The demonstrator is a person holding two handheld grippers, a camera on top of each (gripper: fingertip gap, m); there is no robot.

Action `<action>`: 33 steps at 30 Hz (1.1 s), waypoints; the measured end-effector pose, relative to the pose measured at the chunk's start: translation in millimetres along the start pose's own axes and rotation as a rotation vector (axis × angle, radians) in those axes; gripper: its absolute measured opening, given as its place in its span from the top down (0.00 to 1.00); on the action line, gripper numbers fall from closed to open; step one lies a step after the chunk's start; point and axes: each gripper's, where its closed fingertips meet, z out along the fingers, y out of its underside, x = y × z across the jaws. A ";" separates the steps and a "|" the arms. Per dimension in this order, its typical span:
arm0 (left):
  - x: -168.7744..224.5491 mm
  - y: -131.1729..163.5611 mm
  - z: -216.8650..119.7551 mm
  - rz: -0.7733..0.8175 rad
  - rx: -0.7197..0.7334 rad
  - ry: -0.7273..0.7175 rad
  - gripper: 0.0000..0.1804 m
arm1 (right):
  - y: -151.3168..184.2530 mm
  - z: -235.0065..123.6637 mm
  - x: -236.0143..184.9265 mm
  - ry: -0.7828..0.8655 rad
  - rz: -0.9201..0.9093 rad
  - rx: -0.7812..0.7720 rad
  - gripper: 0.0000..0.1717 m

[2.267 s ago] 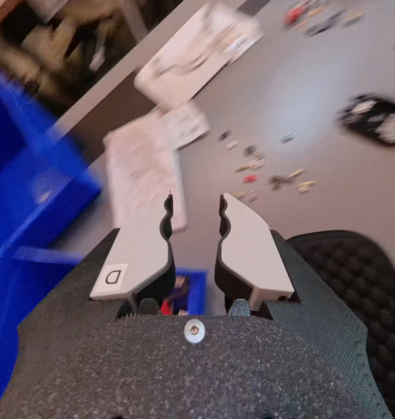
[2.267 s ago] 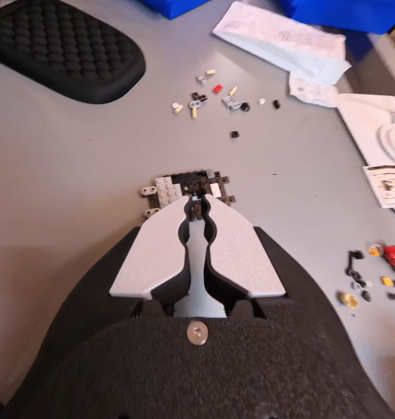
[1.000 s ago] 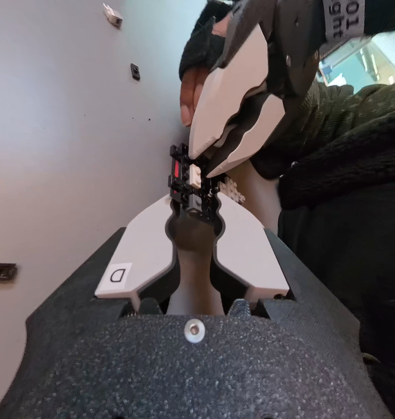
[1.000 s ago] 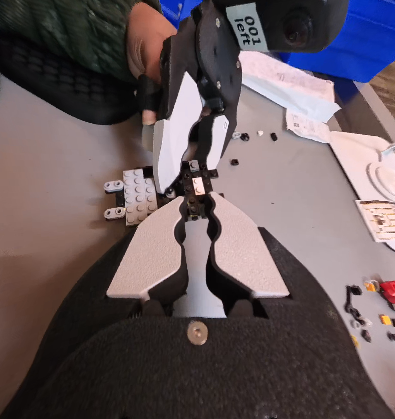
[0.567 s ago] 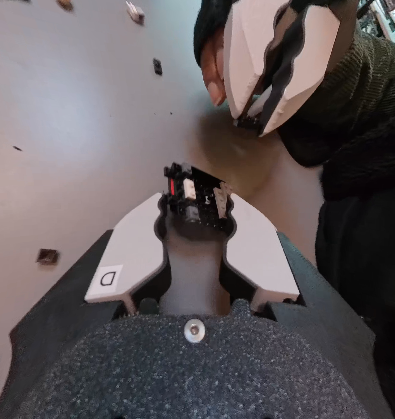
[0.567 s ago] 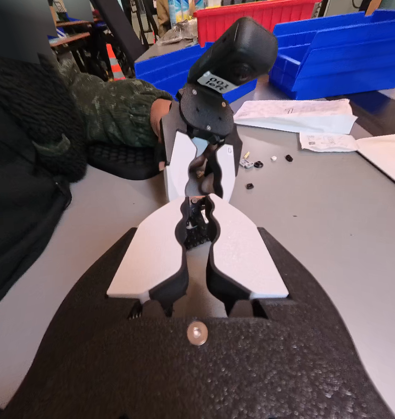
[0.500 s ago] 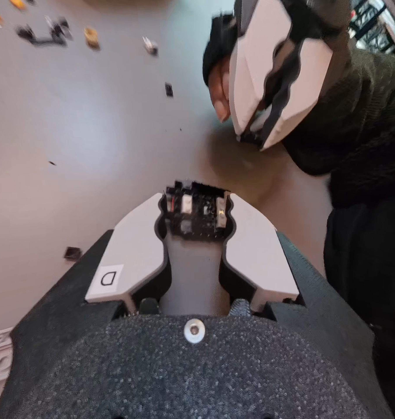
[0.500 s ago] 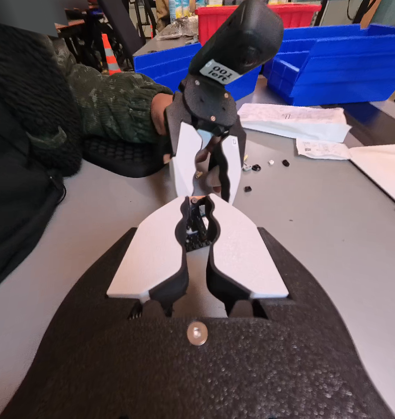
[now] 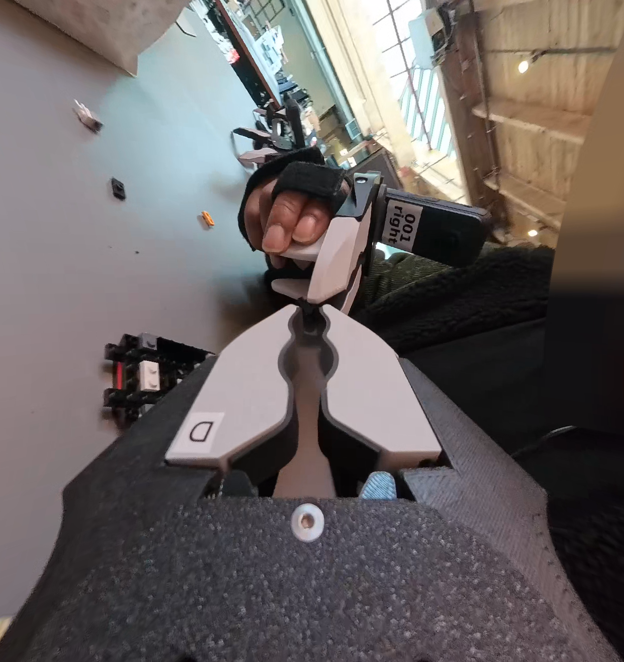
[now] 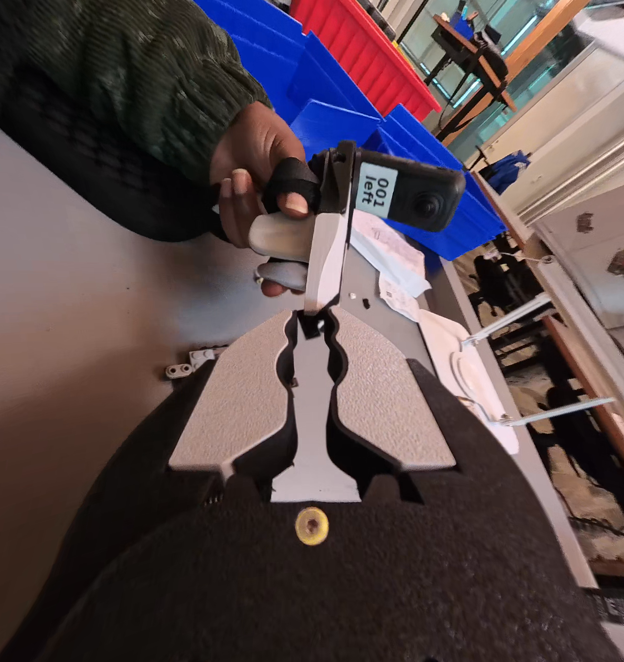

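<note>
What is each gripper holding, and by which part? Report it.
Both pinch the same small black piece. The right gripper holds its near end at the very fingertips. The left gripper appears to hold the opposite end, tip to tip.

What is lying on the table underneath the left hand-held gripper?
A black toy-brick assembly with red and white parts lies on the grey table. Its right end is covered by the left hand-held gripper.
</note>
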 end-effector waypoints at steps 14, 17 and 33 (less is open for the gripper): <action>38.8 -9.7 -352.6 0.181 0.131 -1.890 0.97 | 45.5 -3.2 23.0 0.036 0.244 -0.113 0.91; 27.4 21.4 -380.0 0.003 0.090 -1.914 0.96 | 44.4 -0.9 13.2 -0.024 0.252 -0.106 0.91; 39.8 -60.2 -255.6 0.682 0.123 -1.546 0.77 | 68.3 28.7 -19.6 -0.312 0.264 -0.295 0.91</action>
